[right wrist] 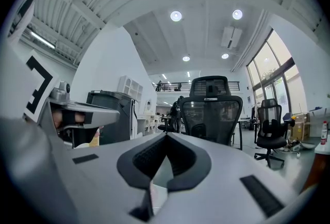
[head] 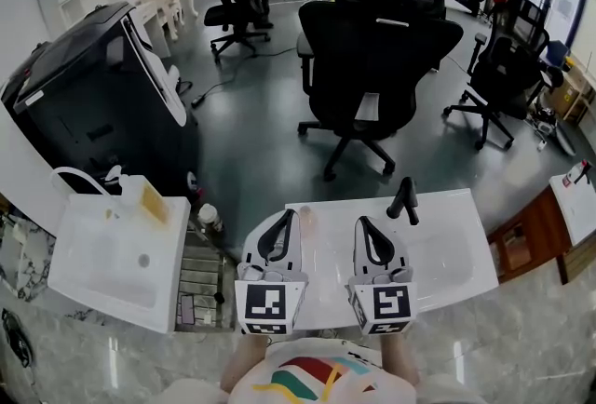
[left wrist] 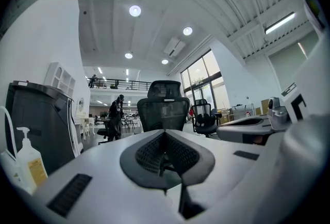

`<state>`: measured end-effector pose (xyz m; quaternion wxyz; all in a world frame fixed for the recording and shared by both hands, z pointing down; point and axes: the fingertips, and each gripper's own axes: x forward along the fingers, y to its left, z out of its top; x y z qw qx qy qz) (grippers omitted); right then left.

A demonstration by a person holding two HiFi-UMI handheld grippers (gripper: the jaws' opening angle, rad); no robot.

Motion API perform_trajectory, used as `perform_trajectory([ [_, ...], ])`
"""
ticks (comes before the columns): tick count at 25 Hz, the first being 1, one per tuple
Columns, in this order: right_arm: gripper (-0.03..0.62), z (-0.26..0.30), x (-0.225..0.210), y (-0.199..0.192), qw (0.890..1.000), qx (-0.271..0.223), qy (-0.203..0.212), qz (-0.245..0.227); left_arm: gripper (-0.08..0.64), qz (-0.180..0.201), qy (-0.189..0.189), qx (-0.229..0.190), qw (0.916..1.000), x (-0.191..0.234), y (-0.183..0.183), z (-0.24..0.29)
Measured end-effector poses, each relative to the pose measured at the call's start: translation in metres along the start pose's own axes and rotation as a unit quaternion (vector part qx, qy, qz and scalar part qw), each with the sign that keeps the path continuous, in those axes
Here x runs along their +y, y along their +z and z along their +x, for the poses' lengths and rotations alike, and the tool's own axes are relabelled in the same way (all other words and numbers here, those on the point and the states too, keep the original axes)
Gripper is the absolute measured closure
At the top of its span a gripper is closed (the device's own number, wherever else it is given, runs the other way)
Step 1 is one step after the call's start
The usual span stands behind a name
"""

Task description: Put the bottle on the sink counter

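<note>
White sink counter (head: pixel 447 253) carries black faucet (head: pixel 403 200), office chair (head: pixel 372 58) beyond.

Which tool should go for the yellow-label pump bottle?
Left, likely: the left tool sits nearer the bottle, which stands off to its side; the right tool must cross over. Both are shut.

- white tabletop (head: pixel 447 249); black tap (head: pixel 404 199);
- left claw (head: pixel 287 221) and right claw (head: pixel 365 225): pale grey, black pads, black-and-white square markers;
- black office chair (head: pixel 372 48); grey floor (head: pixel 251 151);
- white soap bottle (left wrist: pixel 30 162), yellow label
</note>
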<state>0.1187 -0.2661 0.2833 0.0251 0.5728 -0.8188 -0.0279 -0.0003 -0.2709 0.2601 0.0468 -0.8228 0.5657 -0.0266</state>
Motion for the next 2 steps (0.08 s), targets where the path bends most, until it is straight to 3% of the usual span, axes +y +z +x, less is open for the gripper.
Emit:
perform_trajectory([
  [2,0.580,-0.0011,-0.0001,-0.0002,1.000,0.000,0.000,-0.001,0.543,0.000,-0.001,-0.001,1.0000,-0.0006,0.0004,-0.0005],
])
